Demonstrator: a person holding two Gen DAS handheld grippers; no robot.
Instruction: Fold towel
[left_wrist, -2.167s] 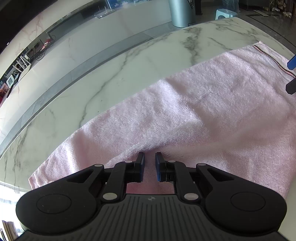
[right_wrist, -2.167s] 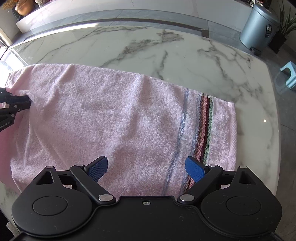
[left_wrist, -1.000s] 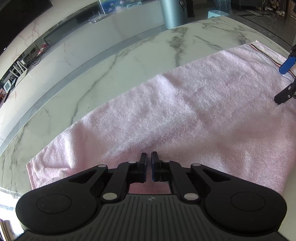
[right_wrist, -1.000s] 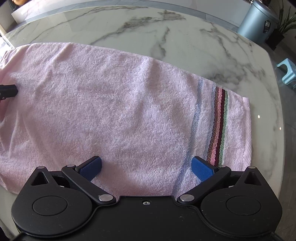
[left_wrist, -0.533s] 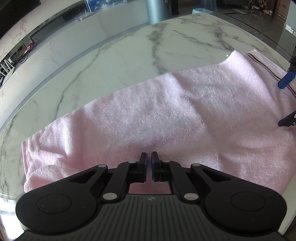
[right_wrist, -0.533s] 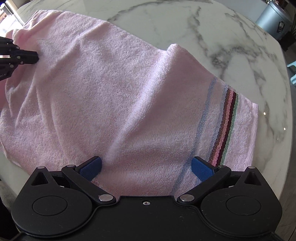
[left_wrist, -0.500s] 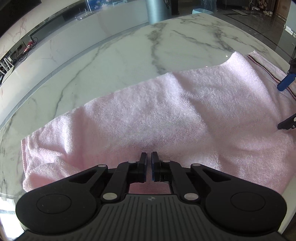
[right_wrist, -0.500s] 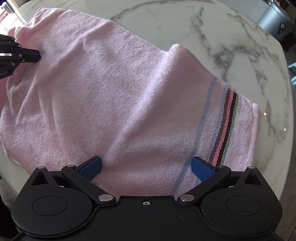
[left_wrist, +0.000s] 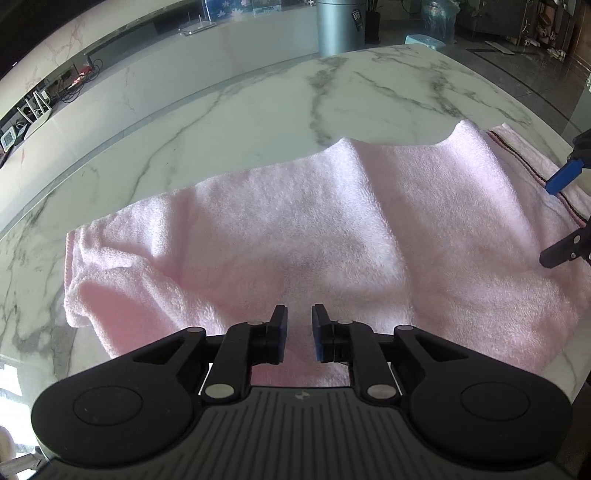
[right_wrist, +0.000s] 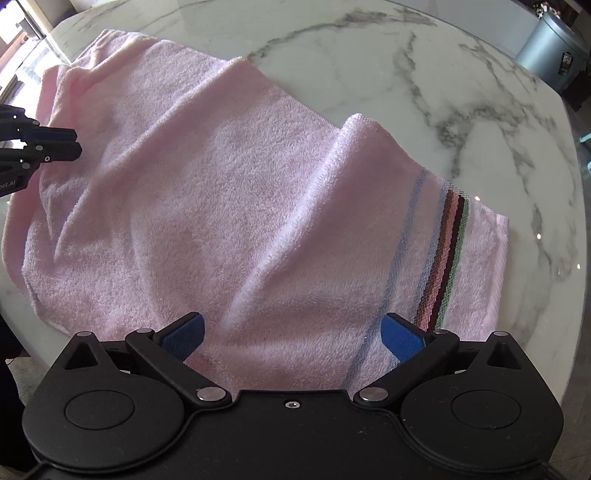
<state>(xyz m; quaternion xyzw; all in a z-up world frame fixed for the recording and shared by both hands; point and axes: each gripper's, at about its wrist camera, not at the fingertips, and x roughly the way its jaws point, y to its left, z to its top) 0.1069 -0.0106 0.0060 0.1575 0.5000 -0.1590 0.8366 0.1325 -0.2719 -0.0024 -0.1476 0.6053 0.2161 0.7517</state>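
Observation:
A pink towel (left_wrist: 314, 221) lies on the white marble table (left_wrist: 258, 99), rumpled, with a raised ridge across its middle. Its striped end (right_wrist: 448, 254) is toward the right. My left gripper (left_wrist: 298, 334) is over the towel's near edge with its jaws a small gap apart and nothing clearly pinched between them. In the right wrist view it shows at the far left (right_wrist: 55, 146). My right gripper (right_wrist: 291, 332) is wide open above the near edge by the stripes, holding nothing. Its fingers (left_wrist: 563, 175) show at the right of the left wrist view.
A grey bin (right_wrist: 554, 51) stands on the floor beyond the table's far right edge; it also shows in the left wrist view (left_wrist: 340, 27). A long white counter (left_wrist: 166, 74) runs behind the table. The table edge lies close under both grippers.
The left jaws were shut on the towel and now stand slightly apart. The towel has been pushed together, forming a raised ridge in the middle. The right gripper stayed wide open.

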